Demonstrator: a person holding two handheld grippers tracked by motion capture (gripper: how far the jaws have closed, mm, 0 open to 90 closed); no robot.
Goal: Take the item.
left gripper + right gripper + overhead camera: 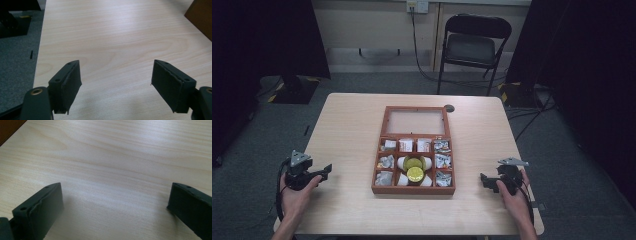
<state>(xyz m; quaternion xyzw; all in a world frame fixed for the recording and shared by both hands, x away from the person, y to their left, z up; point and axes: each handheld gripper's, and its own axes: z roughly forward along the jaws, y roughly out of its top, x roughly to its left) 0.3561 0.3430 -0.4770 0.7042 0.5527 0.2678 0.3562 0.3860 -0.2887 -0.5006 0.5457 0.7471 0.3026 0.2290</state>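
Wood-framed tray (413, 190), nine compartments of crinkled packets and gold-lidded jars, sits mid-counter (347, 130), its glass lid open toward 12 o'clock. Left gripper (326, 171) at 9 and right gripper (484, 180) at 3 hover apart from it, jaws spread, empty. Grey carpet, black folding chair (472, 45) behind.

Looks like a recording room or lab set up for filmed table work. Plain light-wood table (347, 130) at centre on grey carpet (242, 165), black curtains (267, 35) hung at 10 and 2 o'clock, an empty black folding chair (472, 47) at 12 o'clock, wall socket (417, 6) with trailing cable (416, 45), yellow-and-black taped stand feet (292, 90).
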